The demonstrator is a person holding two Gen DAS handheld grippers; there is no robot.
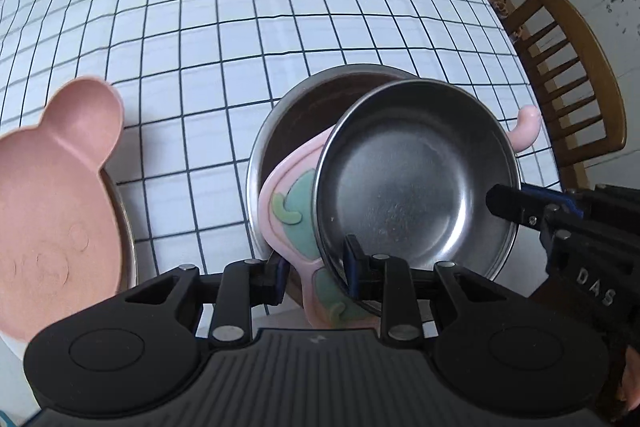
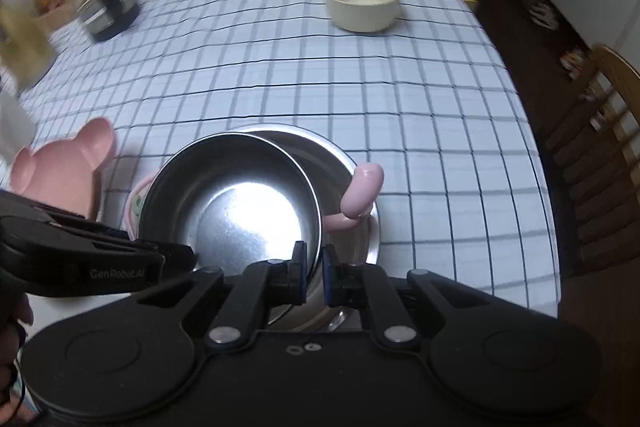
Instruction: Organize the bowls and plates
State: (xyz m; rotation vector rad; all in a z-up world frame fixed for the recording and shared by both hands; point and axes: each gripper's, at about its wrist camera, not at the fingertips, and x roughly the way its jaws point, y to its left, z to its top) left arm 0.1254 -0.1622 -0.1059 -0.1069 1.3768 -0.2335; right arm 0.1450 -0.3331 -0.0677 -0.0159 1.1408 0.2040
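- Right gripper (image 2: 314, 277) is pinching the near rim of the small steel bowl (image 2: 240, 211), jaws nearly shut on it; the bowl is hanging tilted over the large steel bowl (image 2: 360, 239).
- Left gripper (image 1: 316, 277) is holding its jaws partly open astride the edge of the pink cactus plate (image 1: 288, 203), which is lying inside the large bowl; contact cannot be told.
- Likely aim: separating the plate from the bowls.
- Advice: keep the small bowl lifted clear while drawing the plate toward the left gripper, avoiding the pink bear plate (image 1: 52, 211) on its left.
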